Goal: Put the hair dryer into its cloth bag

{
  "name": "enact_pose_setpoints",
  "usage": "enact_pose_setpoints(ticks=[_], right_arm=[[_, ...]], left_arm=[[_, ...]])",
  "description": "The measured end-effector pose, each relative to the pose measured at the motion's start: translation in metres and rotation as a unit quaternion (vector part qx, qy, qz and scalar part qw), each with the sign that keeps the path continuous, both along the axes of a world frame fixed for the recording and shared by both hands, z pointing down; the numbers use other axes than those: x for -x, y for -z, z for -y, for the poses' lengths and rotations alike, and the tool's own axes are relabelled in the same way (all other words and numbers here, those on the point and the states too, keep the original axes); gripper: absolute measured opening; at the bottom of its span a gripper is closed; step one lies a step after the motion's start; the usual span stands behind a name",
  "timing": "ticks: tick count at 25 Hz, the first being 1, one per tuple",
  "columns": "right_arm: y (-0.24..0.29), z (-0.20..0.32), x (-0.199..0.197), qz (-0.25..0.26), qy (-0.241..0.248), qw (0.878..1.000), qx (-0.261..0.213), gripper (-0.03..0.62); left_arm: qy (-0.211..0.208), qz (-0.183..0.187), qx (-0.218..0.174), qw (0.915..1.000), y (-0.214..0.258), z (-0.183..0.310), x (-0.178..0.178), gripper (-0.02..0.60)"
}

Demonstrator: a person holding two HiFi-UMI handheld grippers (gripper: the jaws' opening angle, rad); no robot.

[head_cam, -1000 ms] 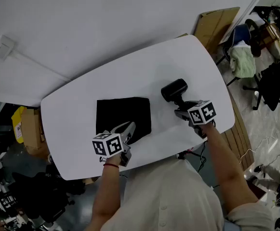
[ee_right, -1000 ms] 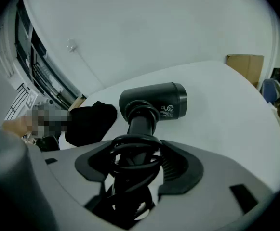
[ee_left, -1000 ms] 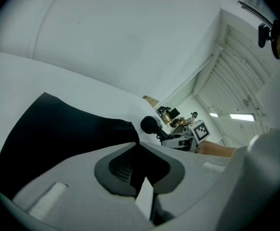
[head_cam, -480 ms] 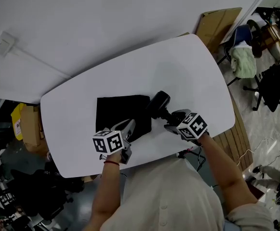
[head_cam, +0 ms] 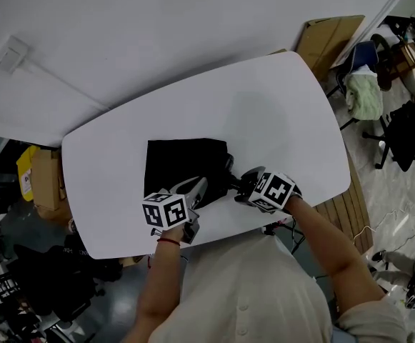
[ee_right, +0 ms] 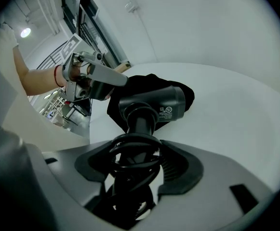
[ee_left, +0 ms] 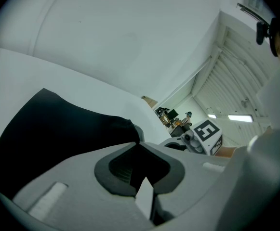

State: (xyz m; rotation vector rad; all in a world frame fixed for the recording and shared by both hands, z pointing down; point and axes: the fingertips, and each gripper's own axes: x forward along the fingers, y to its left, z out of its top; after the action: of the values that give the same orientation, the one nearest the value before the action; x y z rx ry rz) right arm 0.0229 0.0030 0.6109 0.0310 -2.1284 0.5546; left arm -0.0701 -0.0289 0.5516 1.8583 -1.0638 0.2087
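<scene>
The bag lay flat and black on the white table, in the same place as a second earlier. The left gripper had not shifted either. Its jaws were nearly together, pinched on the bag's near edge, and in the right gripper view the cloth beside them stood lifted off the table.

The change was all on the right. A second before, the dryer had been well apart from the bag, out to its right, with its head pointing away from the person. Half a second before, the head had reached the bag's right edge. Now the right gripper had swung further left and rolled, so that its marker cube sat close to the left gripper's cube. Its jaws stood wide, clamped on the handle with the coiled cord bunched between the pads. The dryer's head lay against the bag's near right corner, just beside the left gripper's tips, with black cloth above and behind it. Whether the far end of the head had already entered the bag could not be told.
</scene>
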Motion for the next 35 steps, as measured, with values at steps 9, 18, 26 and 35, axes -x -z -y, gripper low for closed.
enact_pose_setpoints(ticks=[9, 18, 26, 35], right_arm=[[-0.007, 0.001, 0.019, -0.015, 0.104, 0.994, -0.011, 0.288], [-0.01, 0.006, 0.044, -0.024, 0.183, 0.982, -0.042, 0.288], [-0.007, 0.007, 0.07, -0.038, 0.234, 0.969, -0.072, 0.288], [-0.012, 0.009, 0.102, -0.021, 0.236, 0.967, -0.091, 0.288]], left_arm=[[-0.012, -0.013, -0.001, 0.9998, 0.0, -0.014, -0.006, 0.025], [-0.022, -0.018, -0.006, 0.9996, 0.004, -0.021, -0.009, 0.025], [-0.025, -0.027, -0.008, 0.9993, 0.006, -0.026, -0.011, 0.025], [-0.019, -0.041, -0.013, 0.9989, 0.011, -0.02, -0.007, 0.025]])
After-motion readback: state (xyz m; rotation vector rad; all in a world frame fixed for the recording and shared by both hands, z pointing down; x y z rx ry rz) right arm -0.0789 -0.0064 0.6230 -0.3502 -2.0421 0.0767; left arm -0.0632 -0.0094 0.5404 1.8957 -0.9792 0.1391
